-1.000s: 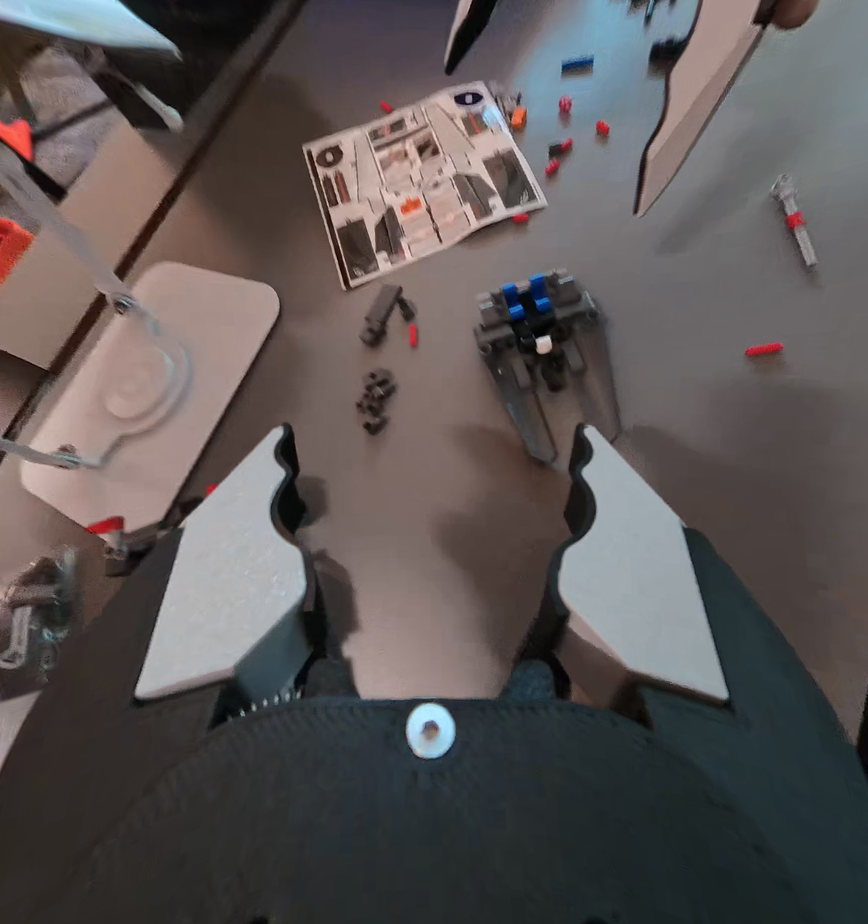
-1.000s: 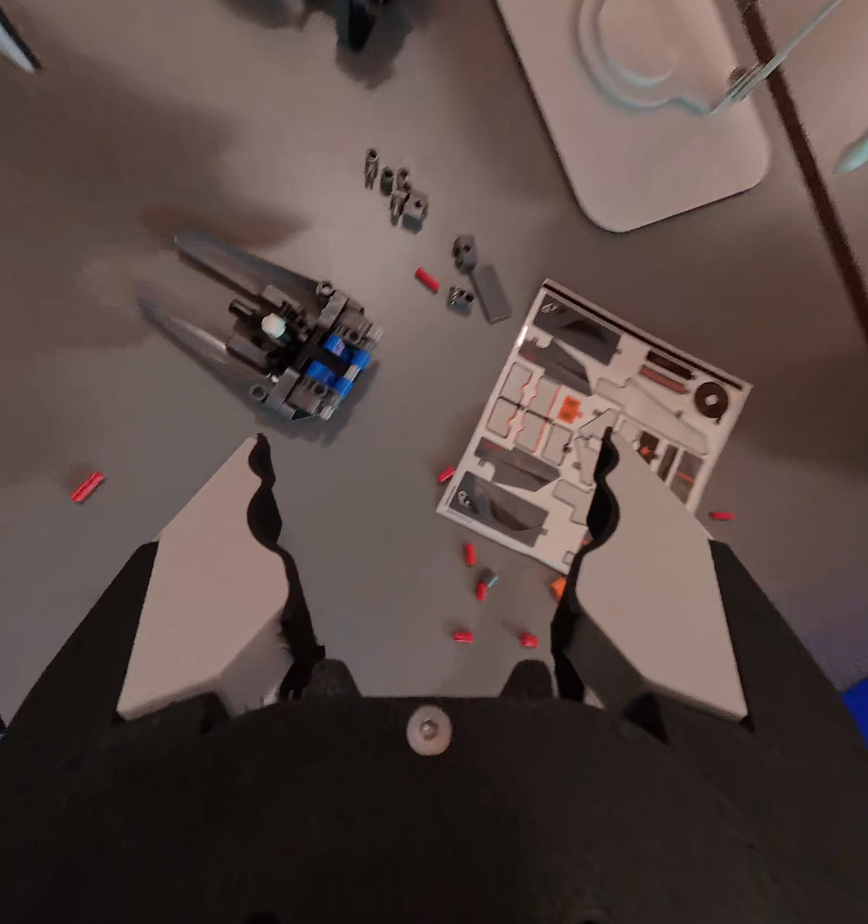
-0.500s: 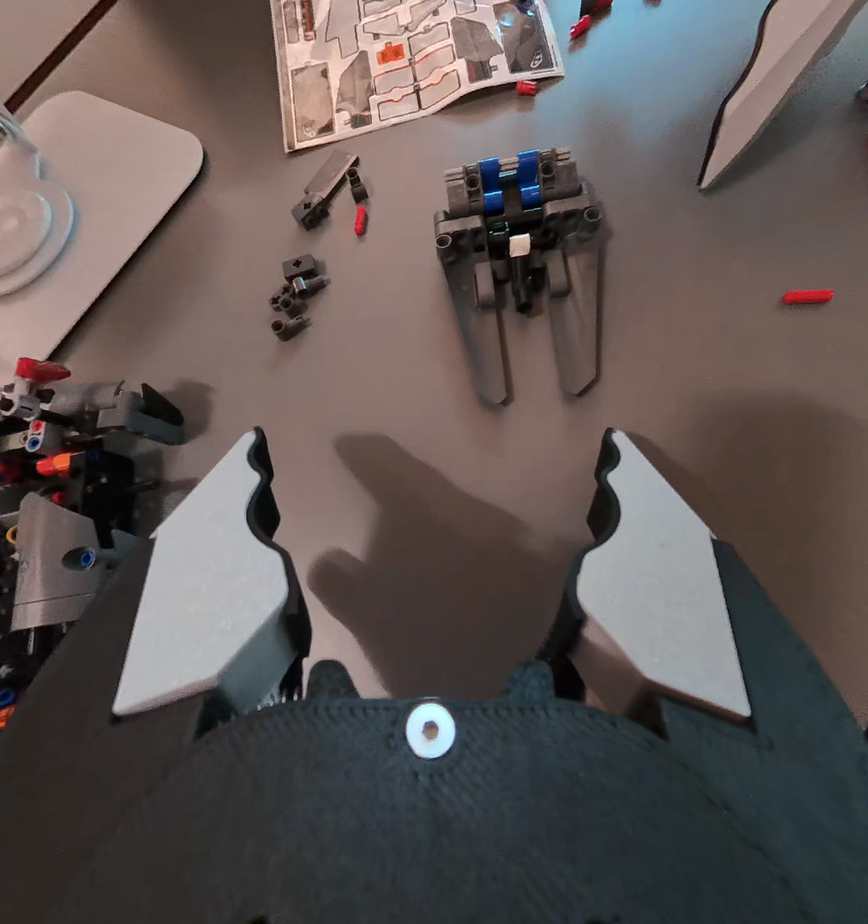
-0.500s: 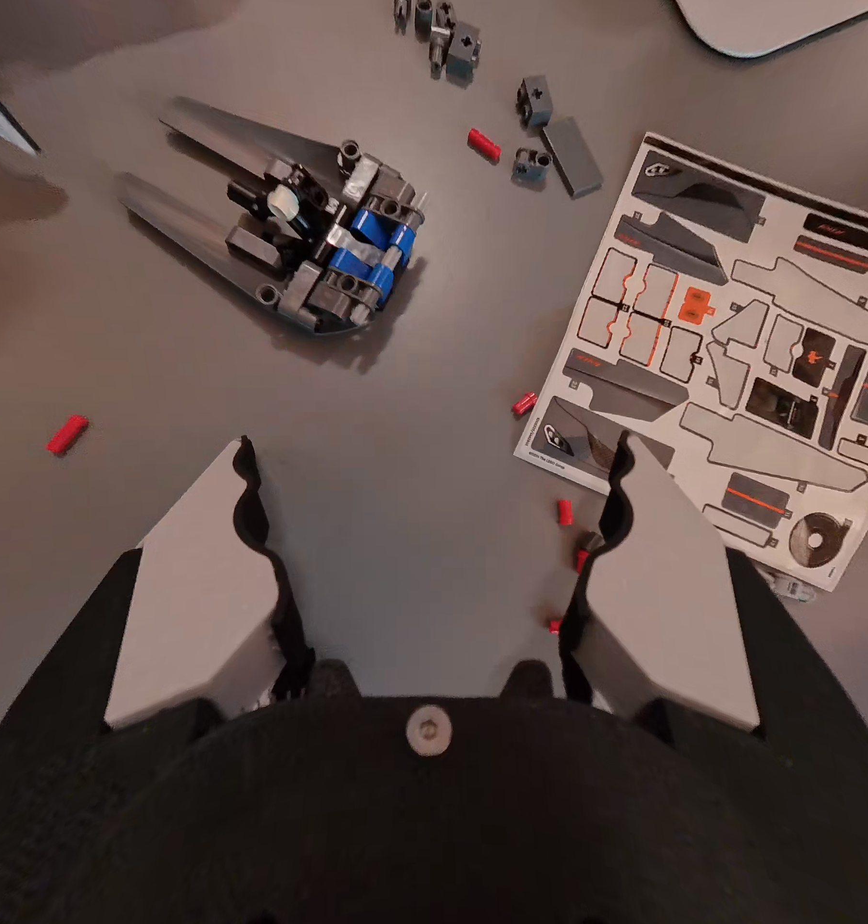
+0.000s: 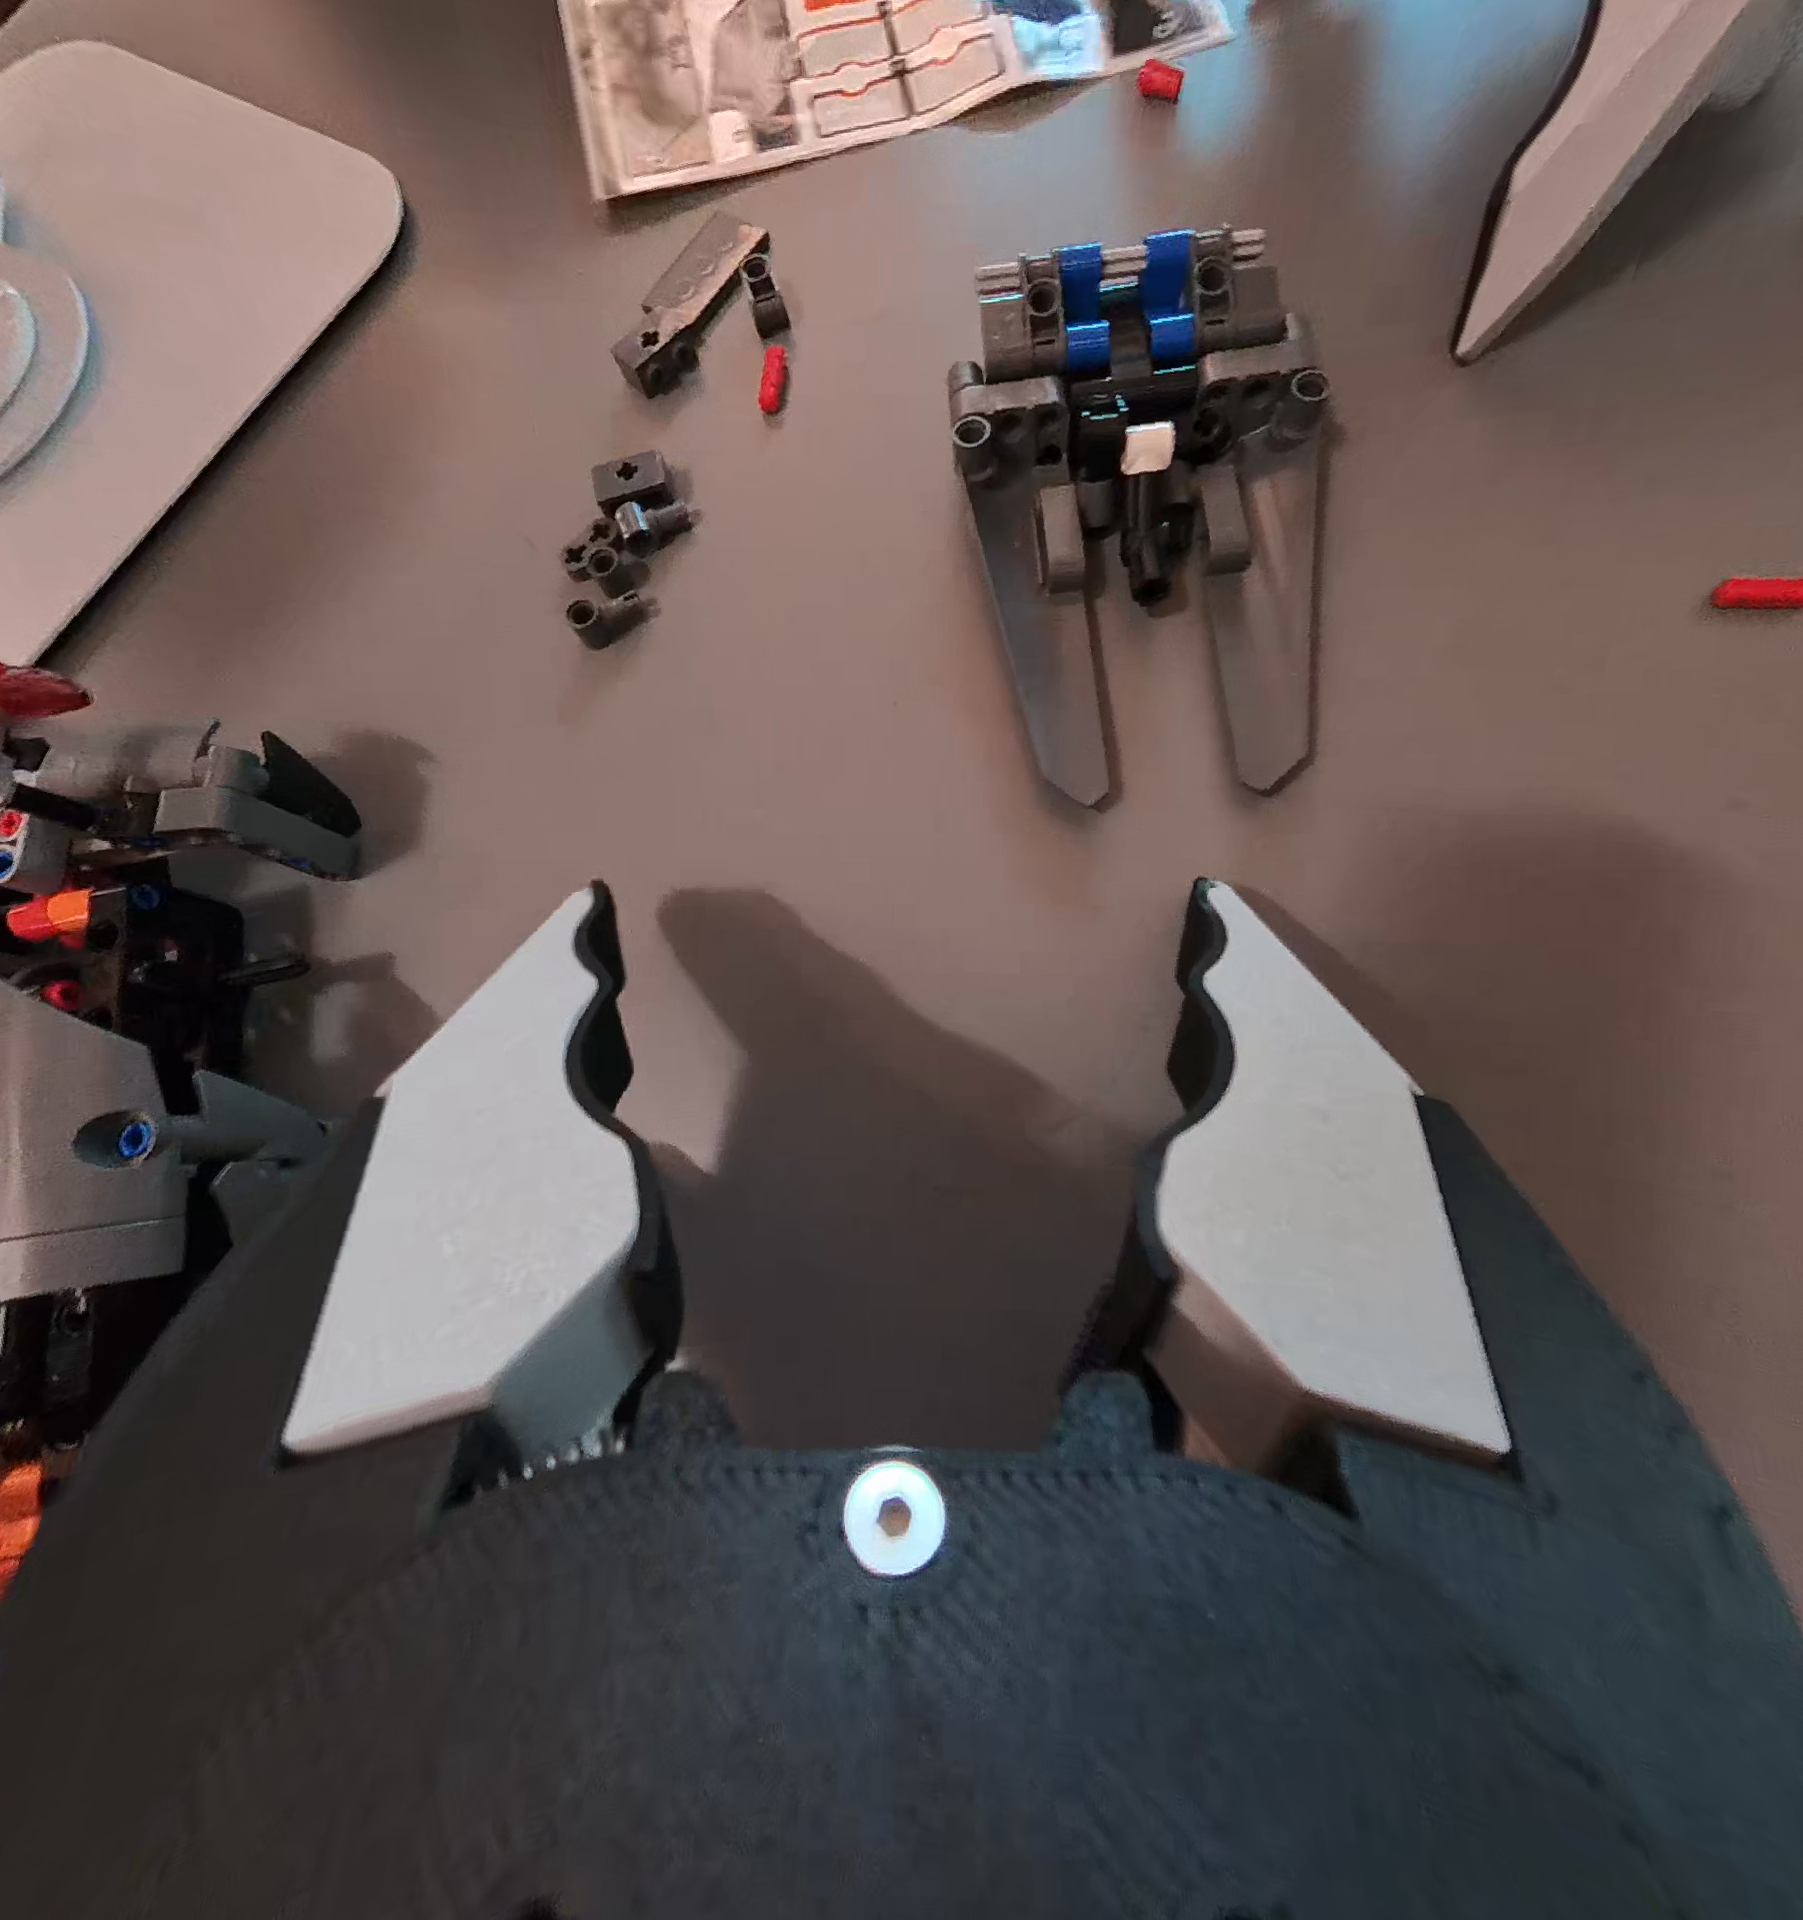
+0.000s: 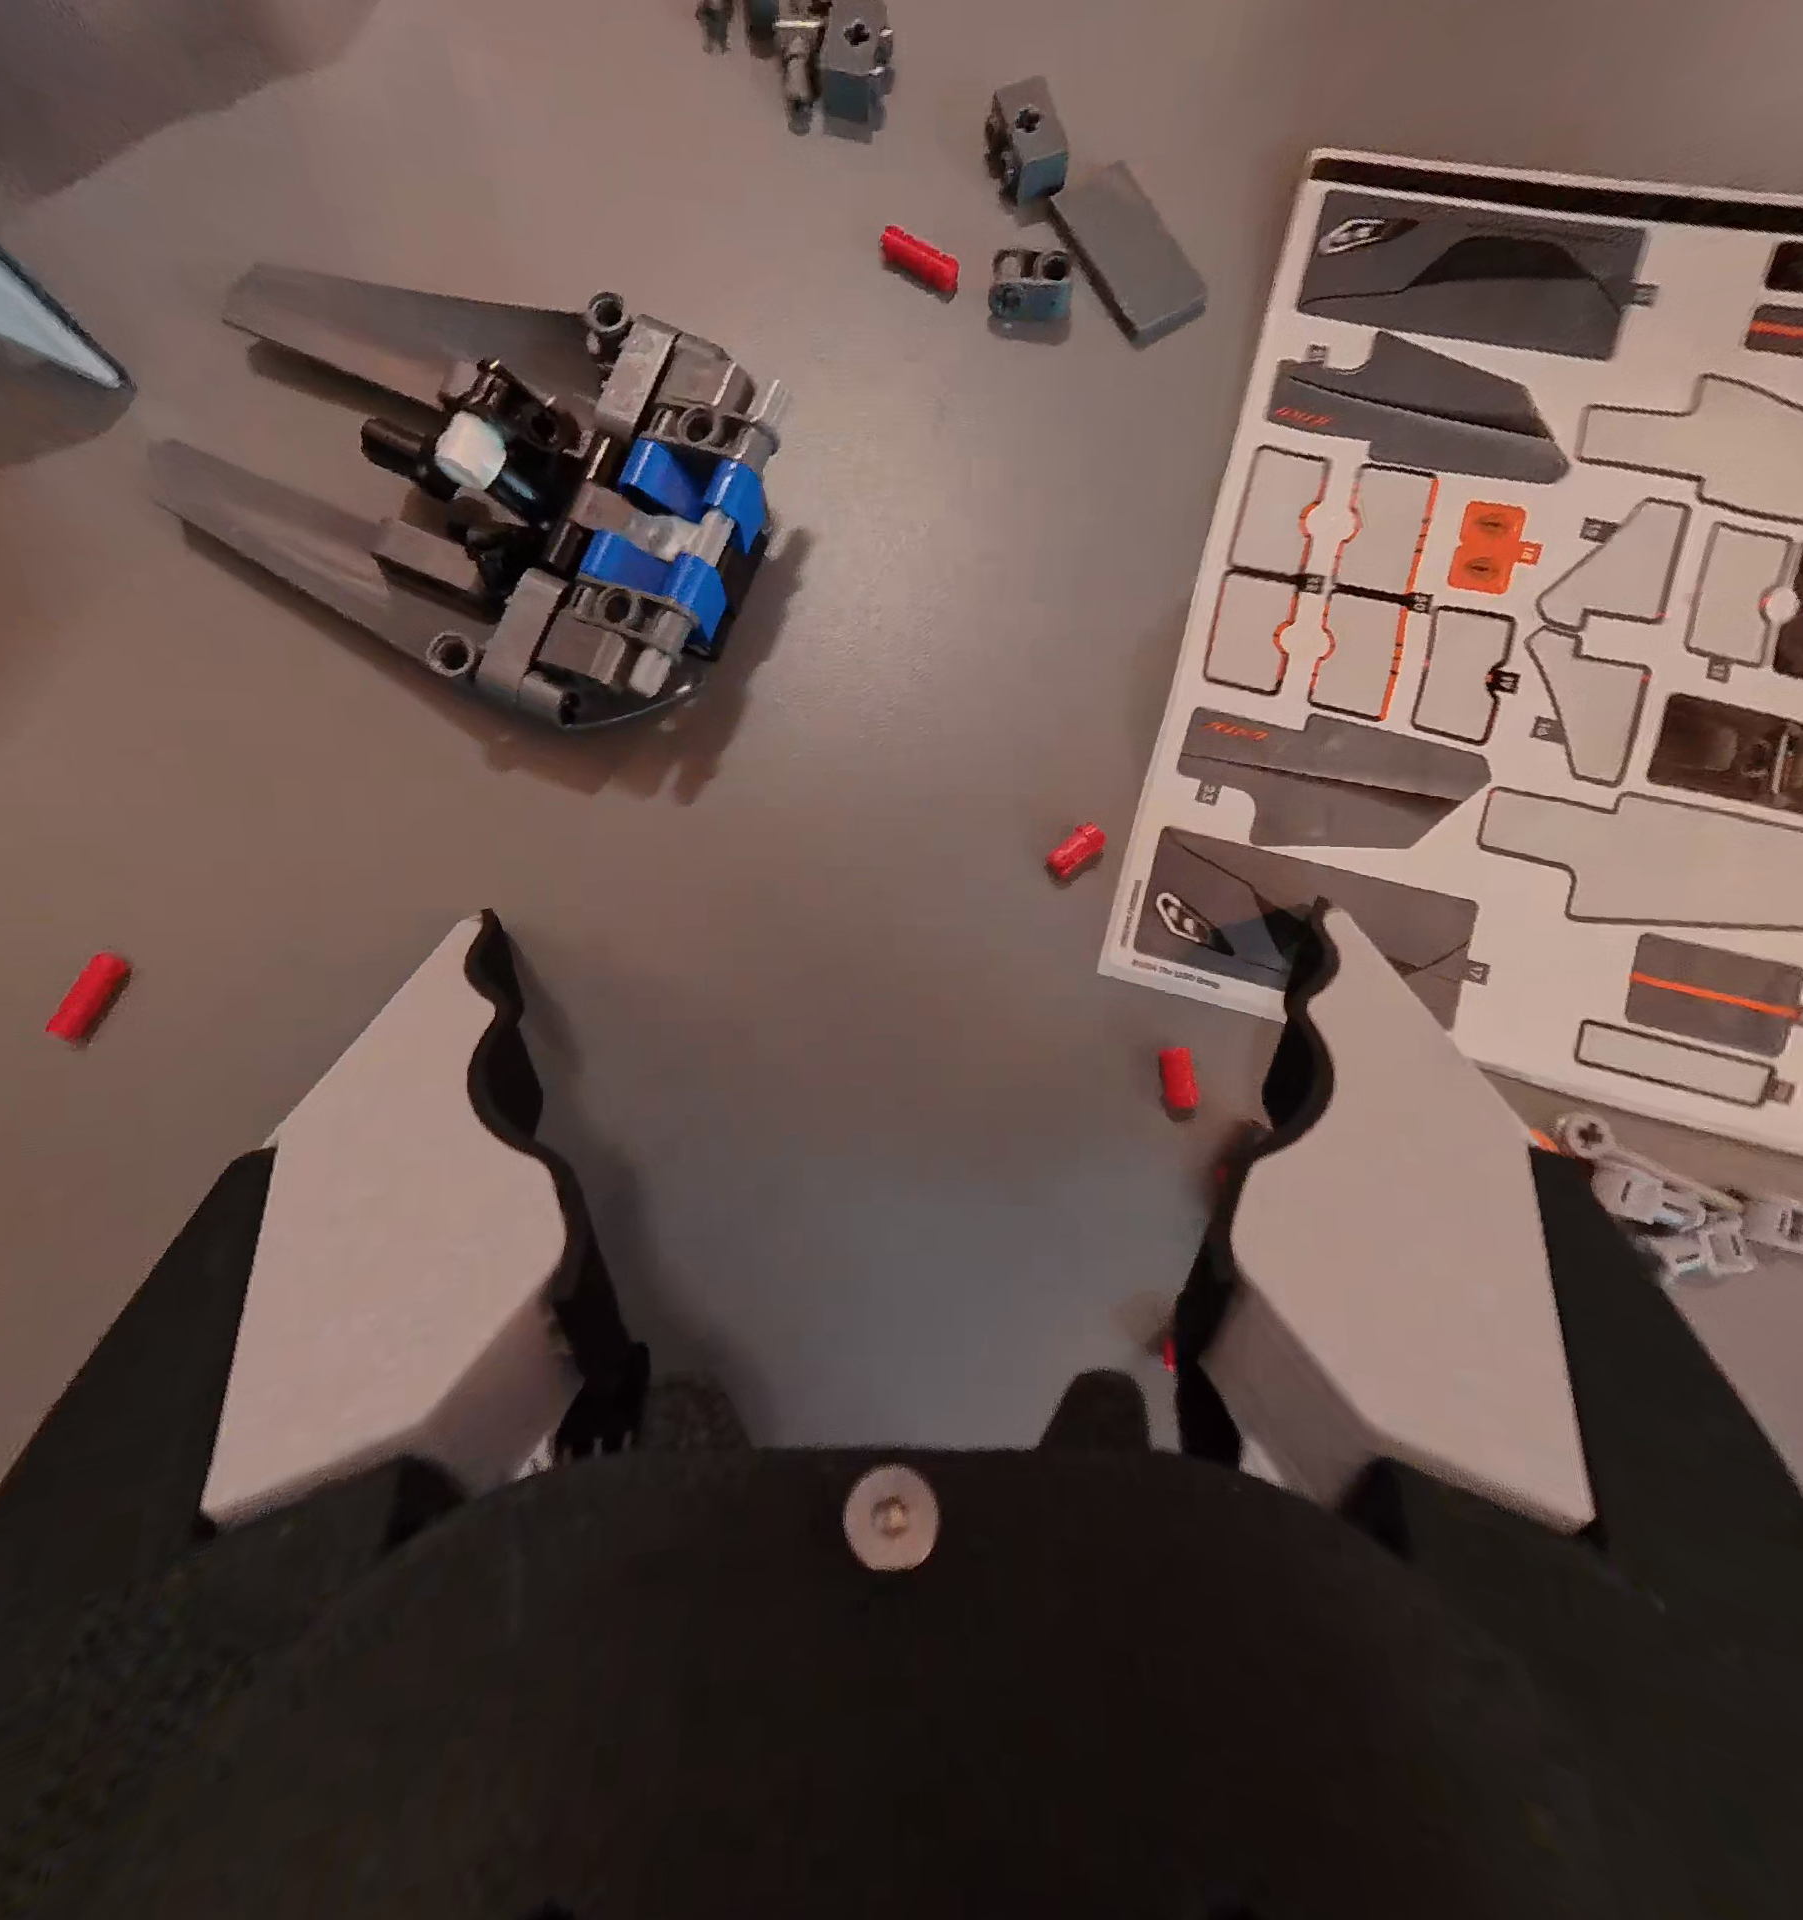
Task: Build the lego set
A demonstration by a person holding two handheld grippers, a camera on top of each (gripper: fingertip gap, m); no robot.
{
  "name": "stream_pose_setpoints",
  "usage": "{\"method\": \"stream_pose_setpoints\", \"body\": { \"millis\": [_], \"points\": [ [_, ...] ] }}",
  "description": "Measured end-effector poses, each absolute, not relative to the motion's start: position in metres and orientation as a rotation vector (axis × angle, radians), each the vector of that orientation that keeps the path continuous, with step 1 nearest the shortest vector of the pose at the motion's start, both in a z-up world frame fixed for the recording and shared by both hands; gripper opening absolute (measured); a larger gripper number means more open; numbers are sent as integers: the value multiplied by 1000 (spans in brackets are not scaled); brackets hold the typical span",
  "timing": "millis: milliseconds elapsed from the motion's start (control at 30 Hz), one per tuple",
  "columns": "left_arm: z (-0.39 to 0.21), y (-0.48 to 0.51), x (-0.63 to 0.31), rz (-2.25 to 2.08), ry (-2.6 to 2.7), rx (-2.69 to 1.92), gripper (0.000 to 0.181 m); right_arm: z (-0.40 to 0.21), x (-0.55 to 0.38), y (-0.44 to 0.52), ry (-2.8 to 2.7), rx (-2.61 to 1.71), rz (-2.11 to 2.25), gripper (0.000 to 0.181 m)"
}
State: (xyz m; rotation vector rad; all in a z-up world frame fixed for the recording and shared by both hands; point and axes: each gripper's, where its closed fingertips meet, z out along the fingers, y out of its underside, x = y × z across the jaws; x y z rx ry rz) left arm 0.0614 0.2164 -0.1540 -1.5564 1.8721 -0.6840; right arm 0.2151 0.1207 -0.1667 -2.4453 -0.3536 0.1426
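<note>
Both grippers have dropped closer to the tabletop (image 5: 1499, 1039) since the earlier frames, so the grey and blue lego sub-assembly (image 5: 1136, 478) now looms larger in each view and the sticker sheet (image 6: 1562, 623) has slid toward the frame edges.

Left gripper (image 5: 897, 894) hovers above bare tabletop on the near side of the sub-assembly, its two pointed grey panels aimed back at the fingers (image 5: 481, 1164), which are spread wide and hold nothing. Right gripper (image 6: 902, 920) comes from the opposite side, fingers equally wide and empty, with the sub-assembly to its far left and the sticker sheet to its right; its right fingertip overlaps the sheet's near corner in view.

Risks, as I judge them: a pinch on the long thin panels could lever them off their pins, or skid the whole piece across the smooth surface. Loose red pins (image 6: 1177, 1075) lie close beside the right fingers and could be flicked away or caught under a pad. Small dark connectors (image 5: 616, 551) lie left of the sub-assembly, and the larger car build (image 5: 76, 997) sits at the left edge, near enough for the left gripper's body to knock it
</note>
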Motion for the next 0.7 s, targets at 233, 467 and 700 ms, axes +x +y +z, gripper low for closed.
{"method": "stream_pose_setpoints", "body": {
  "millis": [233, 467, 700],
  "points": [
    [-155, 225, 60, -655, 1823, -1607, 115, -166, 221, 122, -279, -2413, 107, 144],
    [-152, 230, 60, -603, 1771, -1592, 123, -168, 230, 121, -183, -2395, 88, 154],
    [-158, 235, 60, -638, 1769, -1694, 124, -166, 232, 121, -158, -2375, 58, 154]
  ]
}}
